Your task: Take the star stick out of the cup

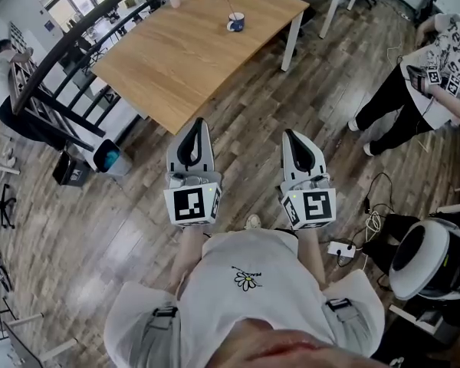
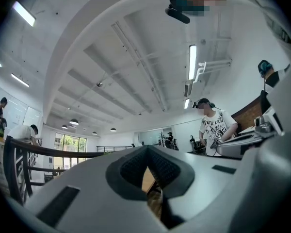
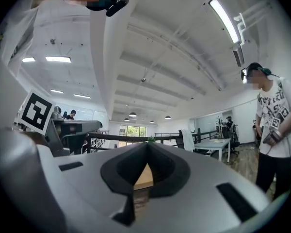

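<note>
A blue and white cup [image 1: 236, 22] stands at the far end of the wooden table [image 1: 184, 52], with a thin stick [image 1: 228, 1] leaning out of it; its star tip is too small to make out. My left gripper [image 1: 192, 123] and right gripper [image 1: 294, 135] are held side by side over the floor, well short of the table's near corner. Both are shut with nothing between the jaws. In the left gripper view the closed tips [image 2: 146, 148] point up at the ceiling, and the right gripper view shows its tips [image 3: 146, 144] joined the same way.
A black railing [image 1: 57, 67] runs along the table's left side, with a bin [image 1: 107, 156] below it. A person [image 1: 429, 75] stands at the right. A white round device [image 1: 429, 257] and cables [image 1: 372, 221] lie on the floor at the right.
</note>
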### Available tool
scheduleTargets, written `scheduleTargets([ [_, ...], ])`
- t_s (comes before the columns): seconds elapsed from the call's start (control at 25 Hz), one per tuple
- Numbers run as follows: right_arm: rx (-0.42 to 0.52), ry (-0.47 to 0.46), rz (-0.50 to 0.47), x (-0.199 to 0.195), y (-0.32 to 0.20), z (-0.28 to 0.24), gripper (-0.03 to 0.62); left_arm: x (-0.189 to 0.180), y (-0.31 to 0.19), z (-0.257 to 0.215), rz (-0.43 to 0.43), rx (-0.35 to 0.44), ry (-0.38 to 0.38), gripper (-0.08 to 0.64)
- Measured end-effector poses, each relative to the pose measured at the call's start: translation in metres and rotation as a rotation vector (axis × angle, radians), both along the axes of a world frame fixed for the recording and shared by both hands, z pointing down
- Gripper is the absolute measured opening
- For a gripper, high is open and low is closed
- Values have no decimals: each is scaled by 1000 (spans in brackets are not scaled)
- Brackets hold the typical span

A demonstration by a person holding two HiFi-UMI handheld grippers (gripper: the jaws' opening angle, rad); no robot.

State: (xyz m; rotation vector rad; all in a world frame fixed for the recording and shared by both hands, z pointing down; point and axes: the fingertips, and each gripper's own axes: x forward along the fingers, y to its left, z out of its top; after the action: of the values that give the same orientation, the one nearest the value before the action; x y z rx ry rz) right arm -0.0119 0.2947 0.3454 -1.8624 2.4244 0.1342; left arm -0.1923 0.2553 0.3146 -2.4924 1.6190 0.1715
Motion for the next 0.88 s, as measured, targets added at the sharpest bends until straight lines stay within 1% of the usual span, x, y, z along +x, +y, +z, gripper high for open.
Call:
scheduleTargets([
  [0.28,25,21,10,28,-9,2,8,13,-12,-10,-37,61,-3,15],
  [0.44,19,28,9,45,-20,4,8,22,-31,-7,-53,60,-1,15],
  [0.6,34,39,-7,59,-53,3,8,40,-70,-10,-41,78,-1,15],
  [0.76,49,64,-35,55,-95,10,8,50,-119,0,-27,84,11,16],
  [0.88,45,82,-47,55,-134,12,8,58,-165,7,-23,72,7,15],
])
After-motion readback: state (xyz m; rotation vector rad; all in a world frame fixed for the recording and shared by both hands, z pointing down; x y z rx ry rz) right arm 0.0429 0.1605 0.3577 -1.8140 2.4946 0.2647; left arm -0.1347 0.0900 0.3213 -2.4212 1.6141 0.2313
